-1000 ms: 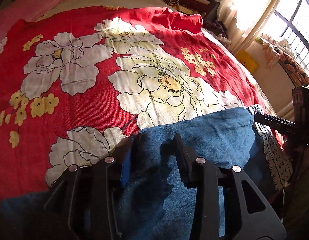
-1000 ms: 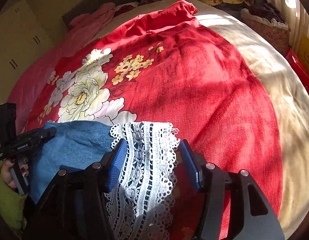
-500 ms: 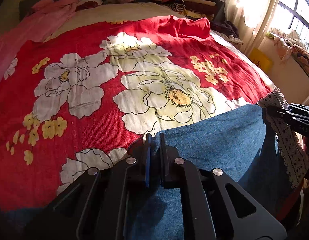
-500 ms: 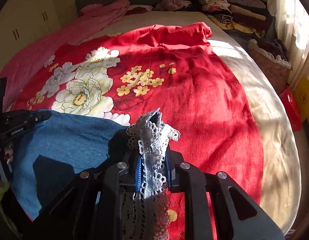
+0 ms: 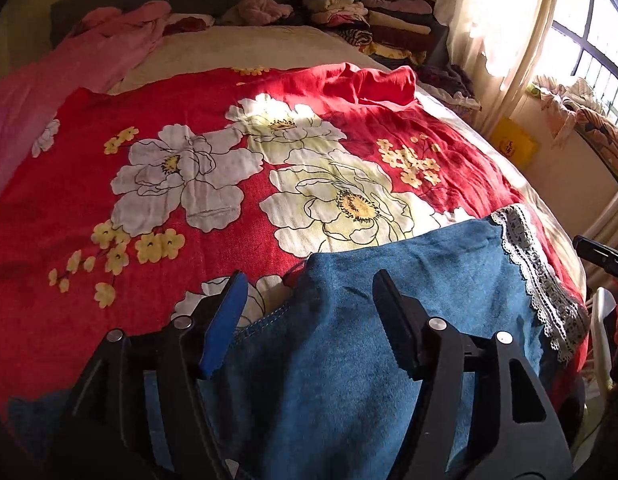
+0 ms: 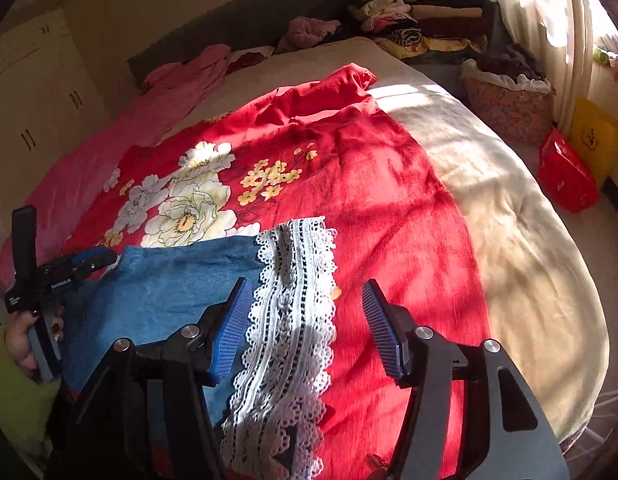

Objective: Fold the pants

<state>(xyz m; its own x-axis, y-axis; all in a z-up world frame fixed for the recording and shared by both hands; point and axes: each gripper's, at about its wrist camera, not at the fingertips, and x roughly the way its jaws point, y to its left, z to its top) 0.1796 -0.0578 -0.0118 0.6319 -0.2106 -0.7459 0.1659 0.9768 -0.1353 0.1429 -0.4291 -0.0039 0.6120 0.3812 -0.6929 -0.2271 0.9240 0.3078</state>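
Note:
Blue denim pants [image 5: 389,320] with a white lace hem [image 5: 537,272] lie at the near edge of a bed covered by a red floral sheet [image 5: 189,184]. My left gripper [image 5: 307,312] is open, its jaws wide apart above the pants' left corner, holding nothing. My right gripper [image 6: 307,324] is open above the lace hem [image 6: 293,304], which lies flat between the jaws; the denim [image 6: 169,292] lies left of it. The left gripper [image 6: 69,268] also shows at the left of the right wrist view.
A pink blanket [image 5: 49,92] lies along the bed's left side. Stacked folded clothes [image 6: 421,20] sit beyond the bed's head end. A laundry basket [image 6: 509,100], a red box [image 6: 565,172] and a yellow bag stand on the floor at right by the window.
Both grippers were shut on the pants half a second ago, the right one holding the lace hem up. Now both are open and the pants lie flat on the bed.

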